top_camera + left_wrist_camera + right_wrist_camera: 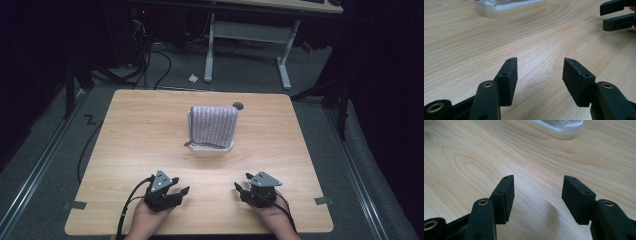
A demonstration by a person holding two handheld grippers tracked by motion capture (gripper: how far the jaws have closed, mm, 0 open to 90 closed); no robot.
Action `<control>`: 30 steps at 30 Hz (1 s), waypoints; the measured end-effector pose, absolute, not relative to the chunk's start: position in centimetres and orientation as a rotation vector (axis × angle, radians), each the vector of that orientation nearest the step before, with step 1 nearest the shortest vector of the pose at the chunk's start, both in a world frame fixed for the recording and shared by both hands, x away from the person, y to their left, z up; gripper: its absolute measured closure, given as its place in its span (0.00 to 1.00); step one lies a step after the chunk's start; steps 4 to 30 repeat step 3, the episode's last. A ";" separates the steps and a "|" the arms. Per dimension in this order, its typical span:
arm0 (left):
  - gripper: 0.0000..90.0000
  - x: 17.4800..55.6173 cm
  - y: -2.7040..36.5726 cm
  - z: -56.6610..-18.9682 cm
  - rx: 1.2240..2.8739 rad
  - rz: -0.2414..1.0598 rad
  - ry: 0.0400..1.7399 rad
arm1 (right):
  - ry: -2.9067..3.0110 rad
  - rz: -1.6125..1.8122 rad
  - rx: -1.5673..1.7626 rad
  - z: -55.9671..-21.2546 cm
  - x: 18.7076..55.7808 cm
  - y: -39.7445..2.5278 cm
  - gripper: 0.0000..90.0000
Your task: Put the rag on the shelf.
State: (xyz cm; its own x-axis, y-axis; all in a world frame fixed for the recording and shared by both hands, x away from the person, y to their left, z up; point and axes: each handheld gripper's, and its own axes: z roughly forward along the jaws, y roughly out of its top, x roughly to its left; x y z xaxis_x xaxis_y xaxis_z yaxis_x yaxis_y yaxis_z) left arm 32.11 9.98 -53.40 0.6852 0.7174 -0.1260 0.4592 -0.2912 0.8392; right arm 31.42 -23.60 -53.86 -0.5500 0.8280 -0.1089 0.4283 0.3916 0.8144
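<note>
Two hands resting at the near edge of a wooden counter (130, 130), each holding black tongs. Lying on the left, the left tongs (181, 193), angled toward the middle, jaws spread apart with nothing between them, a cable trailing back off the near edge. Lying on the right, the right tongs (240, 189), angled inward likewise, jaws also spread and empty. Sitting well apart from each other, with bare wood between.

Looking along the left tongs (539, 72) in the left gripper view: both black jaws hovering just above or resting on the wood grain, hard to tell which, with the other tongs' jaws (617, 15) peeking in at the upper right corner.

Looking along the right tongs (538, 191) in the right gripper view: the same wide gap over plain wood.

Standing farther out, near the counter's centre, a white tray (212, 148), carrying an upright grey-purple striped cloth (214, 125) draped over it. Showing as a white rim (506, 6) at the top of the left gripper view and likewise (560, 128) in the right gripper view.

Sitting just beyond the cloth, a small dark round object (238, 105). Lying past the far edge, grey floor, cables and white desk legs (285, 55).
</note>
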 end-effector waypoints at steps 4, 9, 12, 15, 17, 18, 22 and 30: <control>0.51 32.1 9.9 -53.5 1.956 0.337 0.912 | 2.146 1.031 1.077 -53.9 31.4 -23.6 0.49; 0.51 32.1 9.9 -53.5 1.956 0.337 0.912 | 2.146 1.031 1.077 -53.9 31.4 -23.6 0.49; 0.51 32.1 9.9 -53.5 1.956 0.337 0.912 | 2.146 1.031 1.077 -53.9 31.4 -23.6 0.49; 0.51 32.1 9.9 -53.5 1.956 0.337 0.912 | 2.146 1.031 1.077 -53.9 31.4 -23.6 0.49; 0.51 32.1 9.9 -53.5 1.956 0.337 0.912 | 2.146 1.031 1.077 -53.9 31.4 -23.6 0.49; 0.51 32.1 9.9 -53.5 1.956 0.337 0.912 | 2.146 1.031 1.077 -53.9 31.4 -23.6 0.49; 0.51 32.1 9.9 -53.5 1.956 0.337 0.912 | 2.146 1.031 1.077 -53.9 31.4 -23.6 0.49; 0.51 32.1 9.9 -53.5 1.956 0.337 0.912 | 2.146 1.031 1.077 -53.9 31.4 -23.6 0.49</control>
